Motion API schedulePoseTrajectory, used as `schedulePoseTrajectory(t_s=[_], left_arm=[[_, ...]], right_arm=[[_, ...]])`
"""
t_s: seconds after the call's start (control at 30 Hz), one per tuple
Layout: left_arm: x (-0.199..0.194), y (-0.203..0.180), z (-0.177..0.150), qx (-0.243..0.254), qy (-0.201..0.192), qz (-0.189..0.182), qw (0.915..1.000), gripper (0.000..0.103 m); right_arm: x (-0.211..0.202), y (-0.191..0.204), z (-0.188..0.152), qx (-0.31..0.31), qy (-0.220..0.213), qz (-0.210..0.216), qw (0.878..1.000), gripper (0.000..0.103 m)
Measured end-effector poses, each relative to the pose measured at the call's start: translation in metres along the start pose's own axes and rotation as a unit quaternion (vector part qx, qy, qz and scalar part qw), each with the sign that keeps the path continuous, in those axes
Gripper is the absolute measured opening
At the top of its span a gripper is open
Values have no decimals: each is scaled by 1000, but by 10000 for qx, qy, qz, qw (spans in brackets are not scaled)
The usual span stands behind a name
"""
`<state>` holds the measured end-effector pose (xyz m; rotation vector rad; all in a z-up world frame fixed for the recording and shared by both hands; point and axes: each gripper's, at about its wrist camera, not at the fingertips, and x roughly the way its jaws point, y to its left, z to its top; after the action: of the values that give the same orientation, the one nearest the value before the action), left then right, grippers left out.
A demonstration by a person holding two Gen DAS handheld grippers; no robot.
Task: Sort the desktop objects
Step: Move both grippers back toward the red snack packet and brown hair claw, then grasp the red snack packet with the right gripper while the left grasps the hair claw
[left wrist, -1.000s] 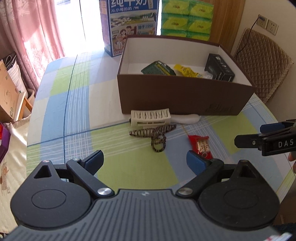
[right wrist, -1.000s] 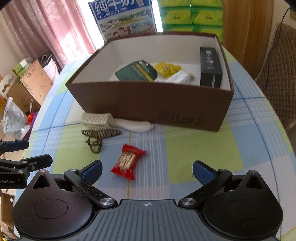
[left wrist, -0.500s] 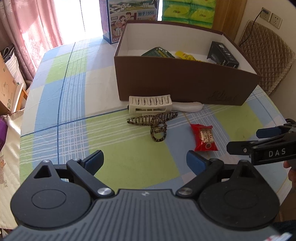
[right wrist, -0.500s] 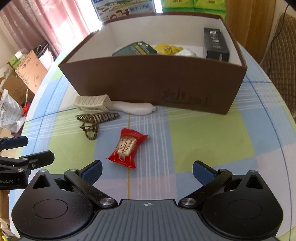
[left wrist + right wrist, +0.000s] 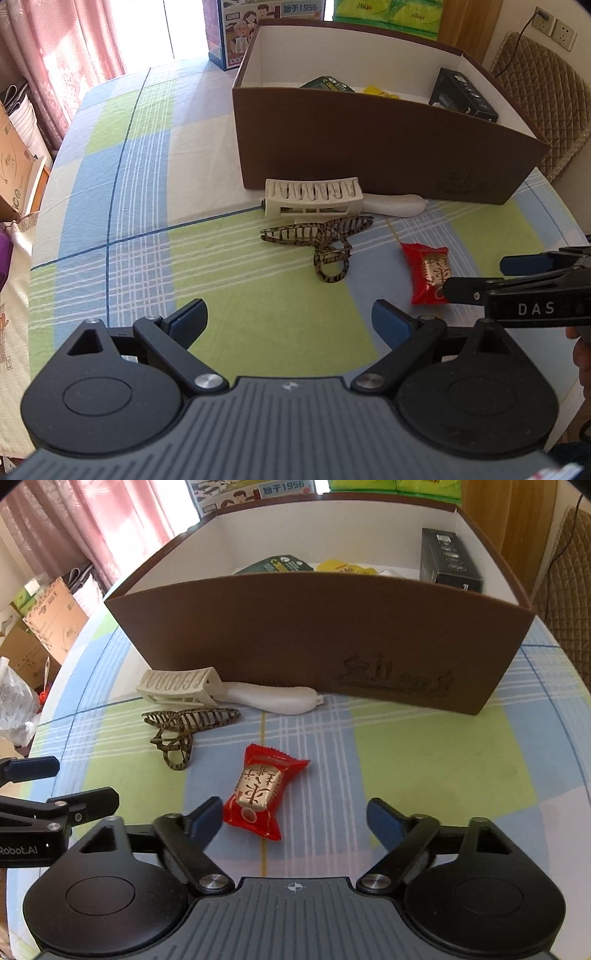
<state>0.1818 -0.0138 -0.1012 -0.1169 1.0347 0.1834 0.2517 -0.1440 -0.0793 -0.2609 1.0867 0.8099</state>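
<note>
Left wrist view: left gripper (image 5: 290, 323) was wide open, nothing between its blue pads, hovering over a green patch of the checked cloth (image 5: 122, 206). Ahead lay a striped hair clip (image 5: 321, 240), and just behind it a white comb (image 5: 314, 197) whose handle ran along the front wall of the brown box (image 5: 369, 155). Whether comb and wall touched could not be told. A red candy (image 5: 430, 273) lay to the right of the clip, apart from it. The right gripper (image 5: 476, 278) entered from the right edge, fingers spread, its lower finger overlapping the candy's near end in this view. Inside the box: a black carton (image 5: 461, 96), a green packet (image 5: 327, 83), a yellow packet (image 5: 380, 92).

Right wrist view: right gripper (image 5: 291, 821) was wide open and held nothing. The candy (image 5: 260, 790) lay on the cloth just ahead of the gap, nearer the left pad (image 5: 205, 821) and just beside it; contact could not be told. Clip (image 5: 184, 727) and comb (image 5: 184, 686) lay further left, in front of the box (image 5: 314, 635). Left gripper (image 5: 70, 784) showed at the left edge, fingers apart.
</note>
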Motion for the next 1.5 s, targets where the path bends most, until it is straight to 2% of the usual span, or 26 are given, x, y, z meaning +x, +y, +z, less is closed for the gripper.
schedulePoseTrajectory(t_s=[0.07,0.13,0.3,0.43,0.47,0.57,0.77,0.97,1.1,1.17,1.2,1.5], left_arm=[[3,1,1,5,9,-6,10000,94],[7,1,2,5,21,-24,10000,94],[15,4,4,-55,42,-70,10000,93],[20,3,8,-20,21,-105,9999,93],[21,2,9,-8,20,-116,9999,93],[26,-2,13,43,28,-158,9999,93],[37,-12,23,160,-39,-244,9996,89],[55,-22,35,352,-151,-276,9989,75],[67,-26,38,432,-120,-280,9986,55],[71,-29,36,481,-69,-345,9982,41],[72,-30,35,523,-25,-365,9980,26],[53,-19,5,620,75,-417,9972,26]], right_arm=[[4,1,1,-23,17,53,10000,67],[9,3,2,-44,35,135,9999,60],[18,6,5,-88,4,337,9994,50],[23,3,5,-155,-9,358,9992,28],[23,2,5,-183,-12,288,9994,25],[20,-3,6,-235,-41,81,9997,24],[11,-34,7,121,-85,-228,9996,24],[0,-64,4,447,-101,-468,9979,24],[-7,-76,1,505,-118,-547,9972,24],[-9,-78,-1,468,-113,-580,9972,24],[-11,-78,-2,450,-105,-590,9972,24],[-18,-76,-13,288,-10,-516,9983,24]])
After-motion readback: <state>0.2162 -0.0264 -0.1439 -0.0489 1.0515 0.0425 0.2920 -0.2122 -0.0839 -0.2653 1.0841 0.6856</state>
